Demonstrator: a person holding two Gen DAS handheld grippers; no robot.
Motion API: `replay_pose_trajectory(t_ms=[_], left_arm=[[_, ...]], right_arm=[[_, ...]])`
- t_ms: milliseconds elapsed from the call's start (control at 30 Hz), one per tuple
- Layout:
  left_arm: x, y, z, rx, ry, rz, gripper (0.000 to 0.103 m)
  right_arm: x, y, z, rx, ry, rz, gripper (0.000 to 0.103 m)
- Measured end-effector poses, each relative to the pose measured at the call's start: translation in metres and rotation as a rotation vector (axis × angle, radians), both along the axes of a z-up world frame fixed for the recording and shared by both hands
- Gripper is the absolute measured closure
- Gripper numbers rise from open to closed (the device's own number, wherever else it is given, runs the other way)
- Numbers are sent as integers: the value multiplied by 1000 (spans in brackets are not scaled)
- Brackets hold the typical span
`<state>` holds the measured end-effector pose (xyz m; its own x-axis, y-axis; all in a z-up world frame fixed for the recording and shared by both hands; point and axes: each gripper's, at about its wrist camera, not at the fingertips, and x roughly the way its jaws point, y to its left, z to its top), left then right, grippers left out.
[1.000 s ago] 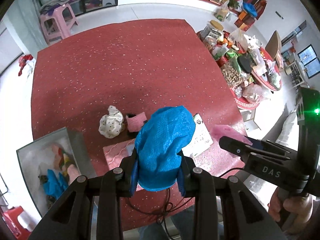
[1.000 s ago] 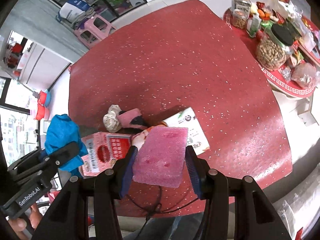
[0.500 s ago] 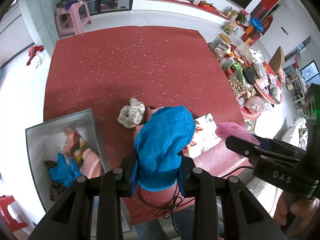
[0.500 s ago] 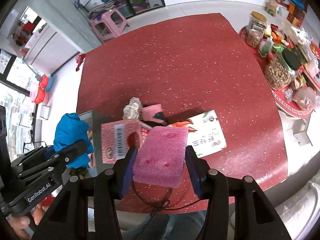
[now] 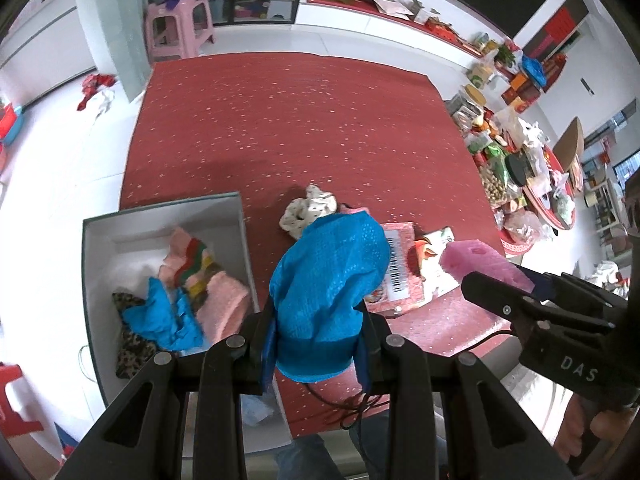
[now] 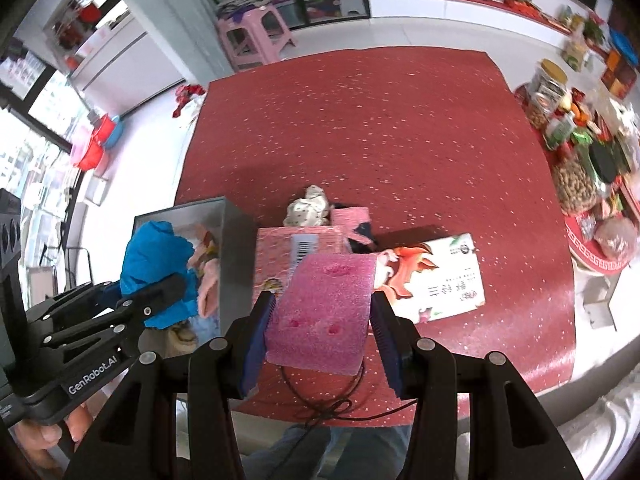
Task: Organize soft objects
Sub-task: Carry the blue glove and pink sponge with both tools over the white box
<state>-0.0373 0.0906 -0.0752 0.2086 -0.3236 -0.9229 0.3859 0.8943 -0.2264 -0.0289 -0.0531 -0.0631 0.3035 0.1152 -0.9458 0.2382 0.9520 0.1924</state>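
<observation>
Left tool (image 5: 318, 344) is clamping a blue mesh cloth (image 5: 330, 284) between its fingers, the cloth bulging up above them. Right tool (image 6: 320, 334) is squeezing a pink foam block (image 6: 326, 308) on both sides.

Both tools are hanging above the near edge of the table (image 5: 312, 128), which is wearing a red speckled cover. Grey open box (image 5: 160, 216) is sitting at the table's left edge, holding a heap of soft things: pink knit piece (image 5: 222, 306), striped cloth (image 5: 192, 262), blue cloth (image 5: 168, 318), leopard-print piece (image 5: 130, 348).

On the table just right of the box: a white spotted fabric bundle (image 5: 306, 214), a pink carton with a barcode (image 5: 398, 270), and a white fox-print box (image 6: 436, 280) lying flat, touching the carton. Black cable (image 6: 320, 404) is trailing off the near table edge. Pink stool (image 5: 178, 26) is standing on the floor beyond the table.
</observation>
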Motion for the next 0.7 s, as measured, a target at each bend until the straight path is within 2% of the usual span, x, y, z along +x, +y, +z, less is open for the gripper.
replay_pose_trajectory(t_ms=[700], left_arm=[[-6, 79, -17, 16, 21, 194, 69]], right_arm=[[28, 85, -5, -29, 10, 254, 53]])
